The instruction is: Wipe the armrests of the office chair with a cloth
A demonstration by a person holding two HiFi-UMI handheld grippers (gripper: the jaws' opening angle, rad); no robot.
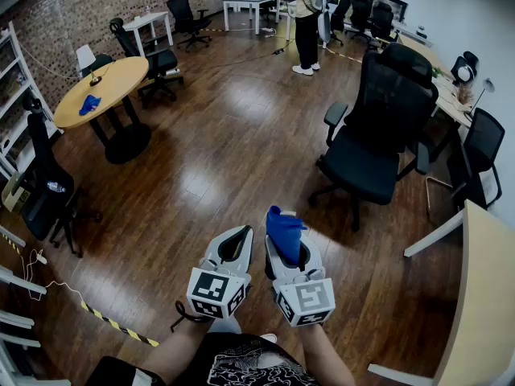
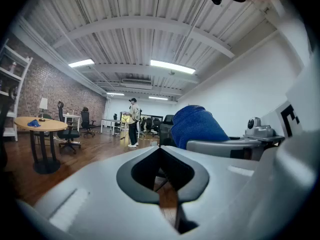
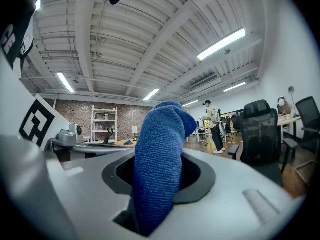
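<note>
Grey and empty, my left gripper has its jaws pressed together at the tips with nothing between them. Through the loop behind the tips, its own view shows only floor. Just beside it, my right gripper is clamped on the blue cloth, which stands up out of the jaws and folds over at the top. From the head view the cloth covers the jaw tips. The right gripper view shows it pinched down the middle and filling the gap.

The chair stands well apart, ahead and to the right, untouched. Its near armrest shows plainly from above, while the far armrest is partly cut off by the seat back. In the left gripper view the cloth and the right gripper hide most of the chair. The right gripper view shows its back and one armrest clear at the right edge. Both my forearms are cut off at the bottom of the head view.
</note>
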